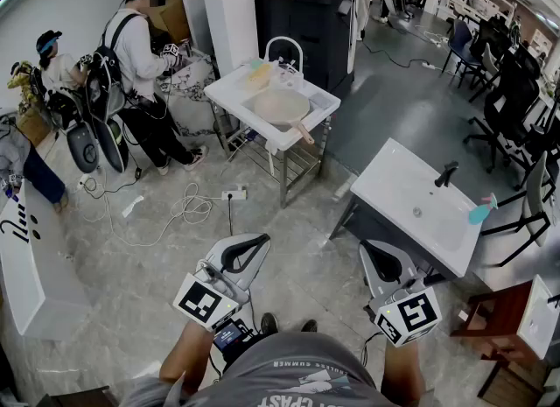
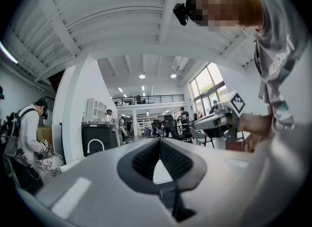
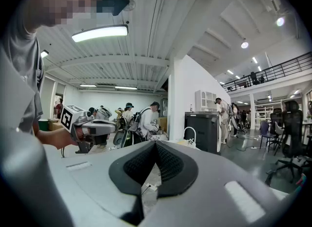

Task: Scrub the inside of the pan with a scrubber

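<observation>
Head view shows two tongs held low in front of the person, one in each hand: the left tongs (image 1: 260,241) and the right tongs (image 1: 371,248), side by side and apart from each other. In the left gripper view the left tongs (image 2: 159,142) are clenched, their ribbed pads meeting at the tips with nothing between them. In the right gripper view the right tongs (image 3: 155,145) are clenched the same way and also carry nothing. There is one pan (image 1: 278,106), well apart from both tongs, lying in the basin of the farther sink (image 1: 229,94), one of two white sinks. The pan is round, shallow and pale beige, its inside facing up, with a brown handle (image 1: 303,132) jutting over the sink's near edge. That sink stands on metal legs and has one white arched tap (image 1: 285,46). The nearer sink (image 1: 394,182), just beside the right tongs, has one black tap (image 1: 447,173). Three other people are at the left: a person with a backpack (image 1: 131,46), a person in a cap (image 1: 54,64) and a third person at the picture's edge (image 1: 17,164)
</observation>
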A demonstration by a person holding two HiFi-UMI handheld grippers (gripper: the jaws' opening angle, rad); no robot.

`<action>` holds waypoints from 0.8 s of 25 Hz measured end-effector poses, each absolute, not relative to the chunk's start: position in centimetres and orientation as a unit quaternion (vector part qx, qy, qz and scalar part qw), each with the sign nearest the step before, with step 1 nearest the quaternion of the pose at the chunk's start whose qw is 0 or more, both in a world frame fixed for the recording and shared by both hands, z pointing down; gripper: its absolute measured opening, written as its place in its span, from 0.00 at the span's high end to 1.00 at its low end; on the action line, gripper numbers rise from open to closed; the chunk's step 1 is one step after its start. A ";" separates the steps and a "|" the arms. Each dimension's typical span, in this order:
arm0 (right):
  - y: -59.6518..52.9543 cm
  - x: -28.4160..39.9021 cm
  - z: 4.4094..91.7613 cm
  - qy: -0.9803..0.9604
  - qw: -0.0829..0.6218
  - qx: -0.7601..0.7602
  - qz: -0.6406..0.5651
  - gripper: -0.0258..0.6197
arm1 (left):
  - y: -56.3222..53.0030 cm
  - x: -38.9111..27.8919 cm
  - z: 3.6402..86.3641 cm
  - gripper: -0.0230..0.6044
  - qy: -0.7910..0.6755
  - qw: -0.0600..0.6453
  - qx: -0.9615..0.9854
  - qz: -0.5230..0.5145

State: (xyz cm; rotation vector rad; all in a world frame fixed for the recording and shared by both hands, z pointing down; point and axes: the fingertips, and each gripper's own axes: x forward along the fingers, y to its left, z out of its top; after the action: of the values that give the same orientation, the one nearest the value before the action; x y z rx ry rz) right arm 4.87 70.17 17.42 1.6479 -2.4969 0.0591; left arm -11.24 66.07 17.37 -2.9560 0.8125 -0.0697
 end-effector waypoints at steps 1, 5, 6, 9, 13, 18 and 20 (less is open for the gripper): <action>70.3 5.1 17.4 -0.832 0.075 0.550 0.020 0.96 | 66.2 -11.0 17.2 0.96 0.263 0.044 -0.964 -0.021; 71.0 5.8 17.5 -0.831 0.075 0.551 0.020 0.96 | 66.9 -10.4 17.1 0.96 0.260 0.062 -0.963 -0.020; 71.1 5.9 17.5 -0.831 0.075 0.551 0.020 0.96 | 67.0 -10.2 17.1 0.96 0.261 0.067 -0.963 -0.021; 71.3 6.4 17.5 -0.832 0.074 0.550 0.020 0.96 | 67.3 -9.8 16.9 0.96 0.262 0.069 -0.962 -0.018; 71.9 7.1 17.4 -0.832 0.071 0.549 0.019 0.96 | 67.9 -9.1 16.9 0.96 0.264 0.064 -0.962 -0.022; 72.1 8.2 17.4 -0.832 0.066 0.551 0.021 0.96 | 68.3 -8.2 16.8 0.96 0.266 0.071 -0.961 -0.024; 72.2 8.9 17.4 -0.832 0.063 0.551 0.023 0.96 | 68.4 -7.6 16.8 0.96 0.267 0.072 -0.961 -0.026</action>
State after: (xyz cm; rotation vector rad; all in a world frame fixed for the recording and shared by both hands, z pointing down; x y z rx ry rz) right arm 8.86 72.22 17.44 1.6641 -2.5143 0.0684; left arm -7.63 68.43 16.81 -2.8867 0.8027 -0.0767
